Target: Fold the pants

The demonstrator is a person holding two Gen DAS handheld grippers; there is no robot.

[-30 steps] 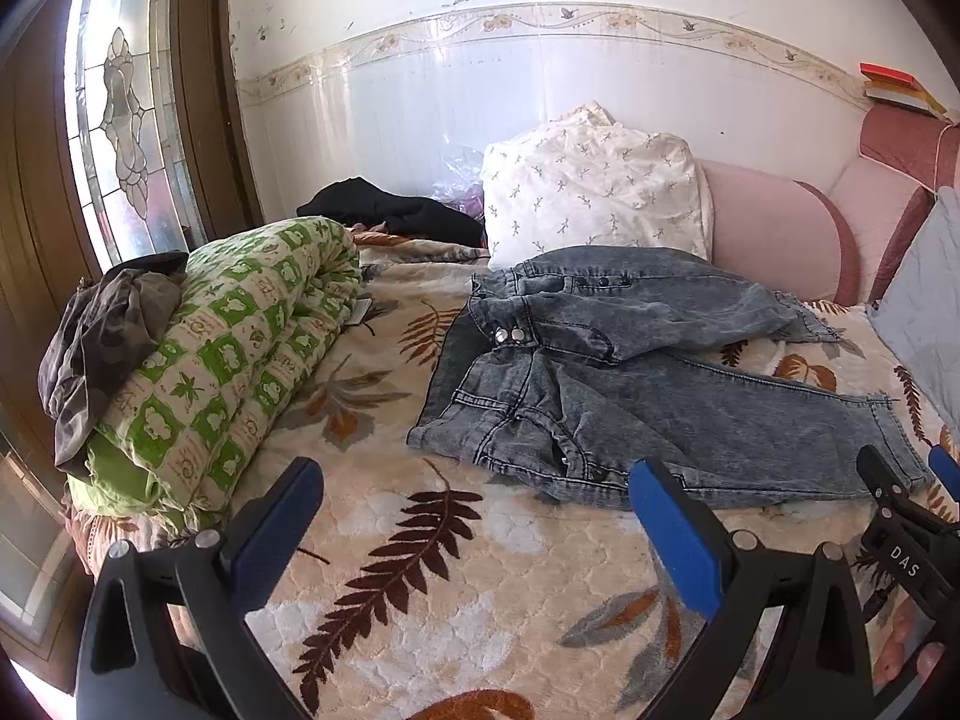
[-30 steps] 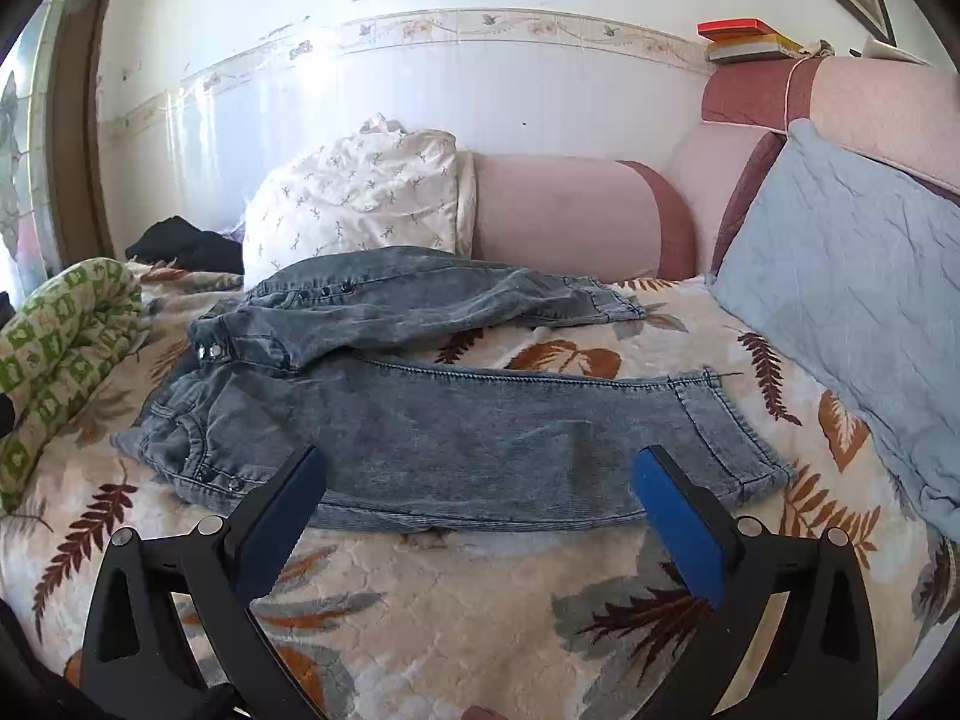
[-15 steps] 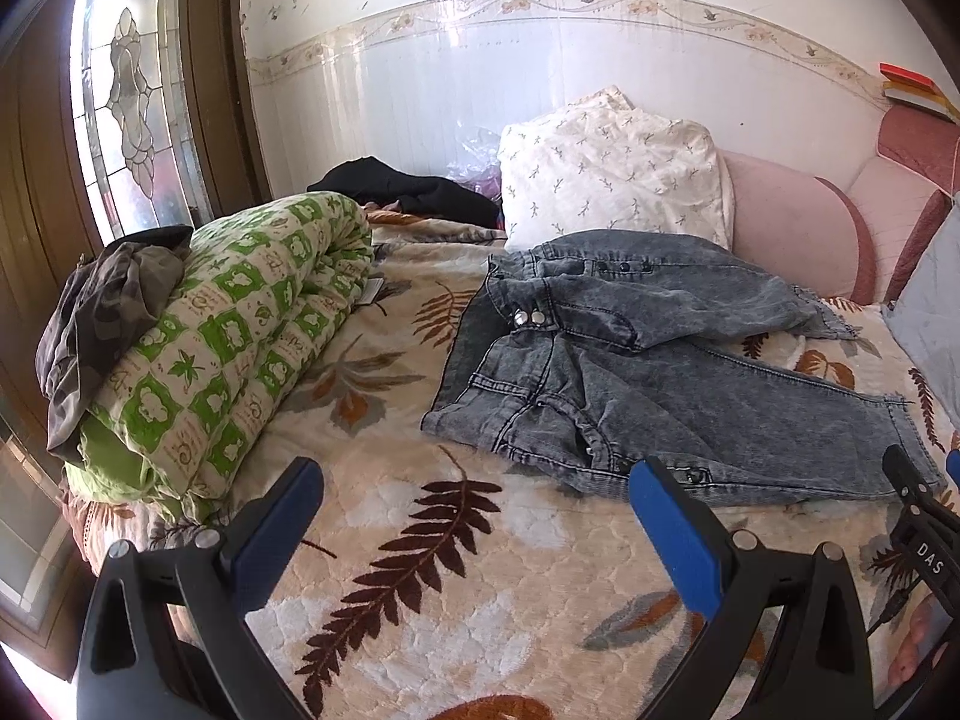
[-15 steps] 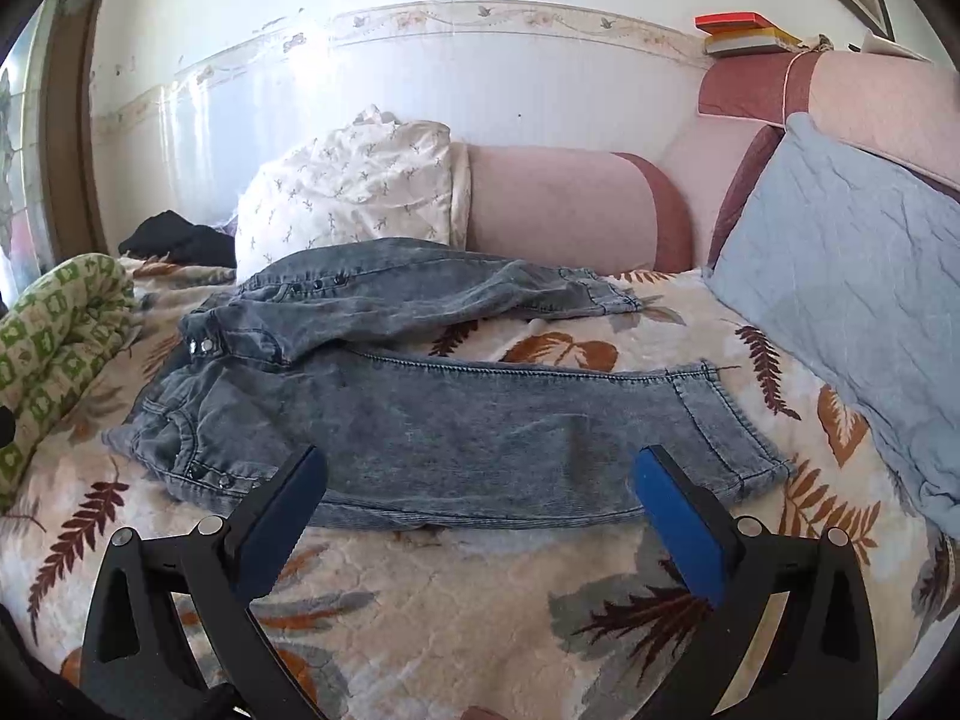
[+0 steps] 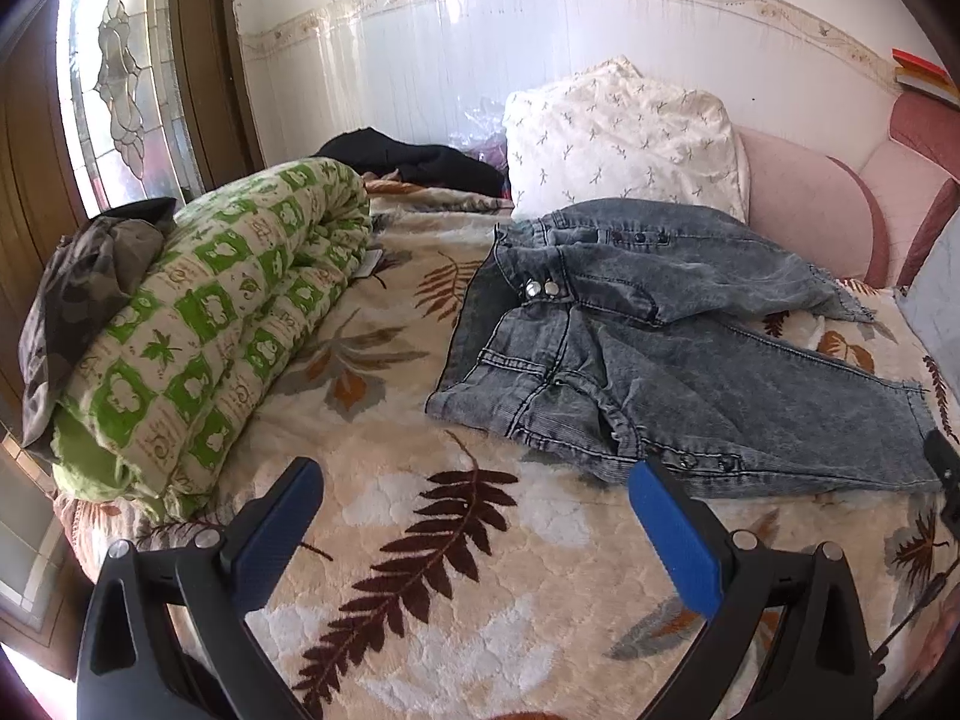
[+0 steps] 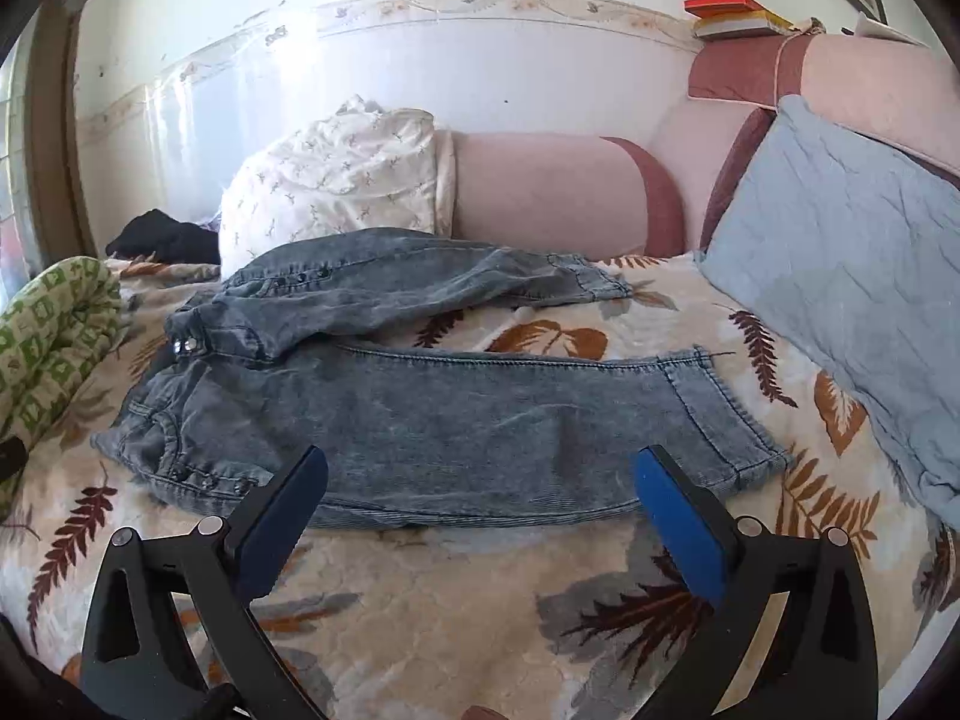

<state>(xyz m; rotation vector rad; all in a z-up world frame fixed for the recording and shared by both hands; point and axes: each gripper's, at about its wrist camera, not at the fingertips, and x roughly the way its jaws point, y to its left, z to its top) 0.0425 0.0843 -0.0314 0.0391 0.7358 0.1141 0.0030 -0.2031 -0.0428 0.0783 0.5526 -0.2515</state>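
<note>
My left gripper (image 5: 474, 498) and right gripper (image 6: 480, 483) both hang with jaws spread wide, holding nothing. Over the last second I have brought them nearer the jeans (image 6: 432, 414), which lie unfolded on the bedspread (image 5: 420, 570), legs splayed apart, waistband toward the green quilt (image 5: 198, 324). I judge folding hasn't begun; grabbing comes next. No containers are in view.

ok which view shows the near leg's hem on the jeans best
The right wrist view: the near leg's hem lies whole and unobstructed on the bedspread. In the left wrist view that hem sits squeezed at the far right edge, partly behind the other claw.
</note>
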